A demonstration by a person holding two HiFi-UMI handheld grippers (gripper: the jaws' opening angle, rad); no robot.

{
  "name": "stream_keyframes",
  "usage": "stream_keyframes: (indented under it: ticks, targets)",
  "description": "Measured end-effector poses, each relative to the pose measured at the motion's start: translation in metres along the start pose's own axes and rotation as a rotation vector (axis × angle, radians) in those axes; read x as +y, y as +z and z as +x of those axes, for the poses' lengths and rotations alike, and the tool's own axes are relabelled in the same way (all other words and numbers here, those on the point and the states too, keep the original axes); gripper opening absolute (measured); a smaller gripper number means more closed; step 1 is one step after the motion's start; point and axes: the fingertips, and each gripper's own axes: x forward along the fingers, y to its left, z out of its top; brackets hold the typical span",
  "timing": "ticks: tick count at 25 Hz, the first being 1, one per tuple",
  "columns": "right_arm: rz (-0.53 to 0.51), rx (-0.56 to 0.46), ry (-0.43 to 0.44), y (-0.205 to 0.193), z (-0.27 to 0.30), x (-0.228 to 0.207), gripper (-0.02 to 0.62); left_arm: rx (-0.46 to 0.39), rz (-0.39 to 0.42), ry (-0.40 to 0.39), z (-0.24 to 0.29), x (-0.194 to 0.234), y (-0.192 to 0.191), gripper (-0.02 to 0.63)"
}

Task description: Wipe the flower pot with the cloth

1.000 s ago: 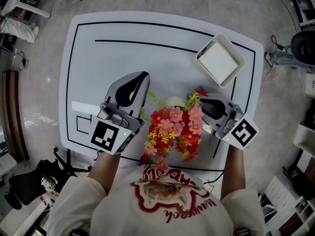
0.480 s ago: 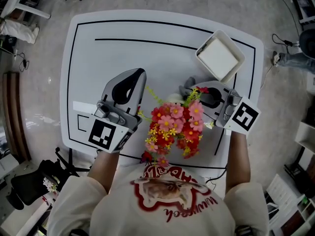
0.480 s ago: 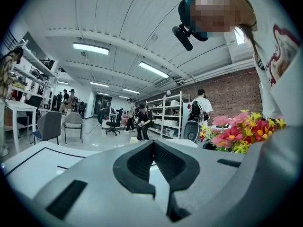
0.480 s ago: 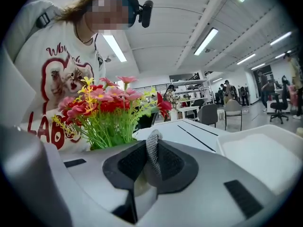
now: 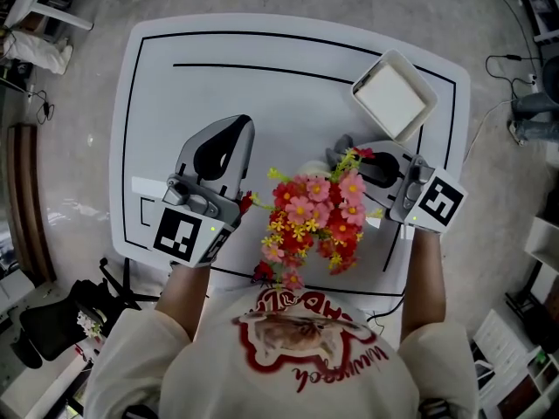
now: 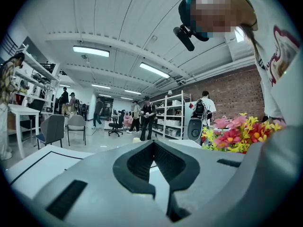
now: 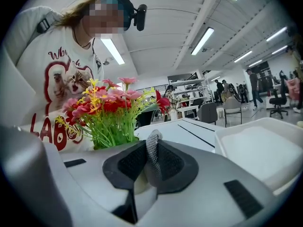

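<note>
A bunch of pink, red and yellow flowers [image 5: 313,219] stands near the table's front edge and covers nearly all of its pot. Only a pale bit of the pot [image 5: 307,172] shows behind them. My right gripper [image 5: 351,155] lies just right of the flowers, shut on a grey cloth [image 5: 339,152]. In the right gripper view the cloth [image 7: 152,151] is pinched upright between the jaws, with the flowers [image 7: 110,111] close ahead on the left. My left gripper [image 5: 238,124] hovers left of the flowers, shut and empty [image 6: 152,144]. The flowers [image 6: 239,134] appear at its right.
A white square tray [image 5: 393,94] sits at the table's back right, also visible as the tray [image 7: 265,150] in the right gripper view. The white table [image 5: 262,77] has black lines. People, chairs and shelves stand in the room beyond.
The right gripper has swung round, its marker cube moving up in the picture, and the cloth's end now shows beside the flowers. The left gripper has barely shifted.
</note>
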Motion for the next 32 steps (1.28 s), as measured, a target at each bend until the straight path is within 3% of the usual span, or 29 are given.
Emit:
stream_keyframes:
  ticks: [32]
  targets:
    - [-0.020, 0.026, -0.136, -0.019, -0.022, 0.010, 0.057, -0.010, 0.040, 0.040, -0.029, -0.014, 0.014, 0.003]
